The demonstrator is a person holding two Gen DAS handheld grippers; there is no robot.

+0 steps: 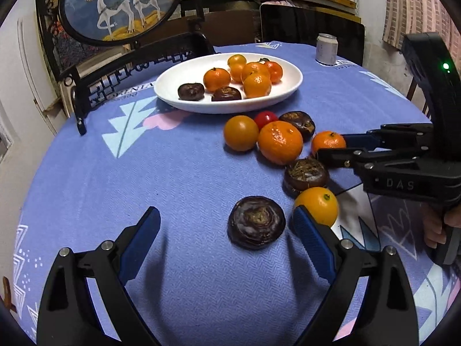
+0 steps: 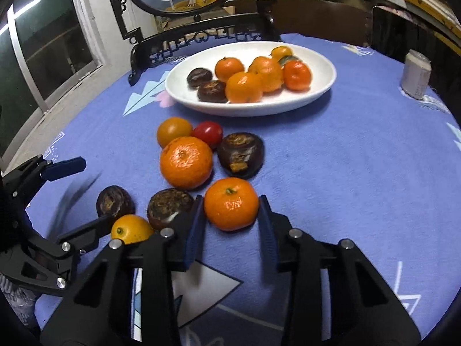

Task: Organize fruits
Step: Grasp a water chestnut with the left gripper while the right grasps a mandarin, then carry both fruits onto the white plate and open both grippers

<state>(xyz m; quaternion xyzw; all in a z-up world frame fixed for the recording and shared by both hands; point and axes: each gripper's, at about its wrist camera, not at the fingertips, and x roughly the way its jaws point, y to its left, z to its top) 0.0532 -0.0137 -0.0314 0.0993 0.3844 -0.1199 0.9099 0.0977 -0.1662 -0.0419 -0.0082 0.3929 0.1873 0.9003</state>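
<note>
- Right tongs [image 2: 232, 225] bracket a small orange mandarin with a green stem [image 2: 231, 203]; the blue pads sit against, or just beside, its two sides, and I cannot tell whether they grip it yet.
- Left tongs [image 1: 227, 225] gape wide and hold nothing, hanging over a flat dark brown water chestnut [image 1: 256, 222] that lies between the fingers.
- Round worktop under a lilac patterned cloth [image 1: 178, 173] carries the loose fruit clustered near its middle.
- White oval ceramic dish [image 2: 317, 98], toward the far edge, already holds mandarins and chestnuts.
- Big dimpled orange mandarin [image 2: 186, 162] lies beyond the right tongs, between them and the dish.
- Judging by this, the mandarin goes forward and slightly right to the dish, the right hand being nearer.
</note>
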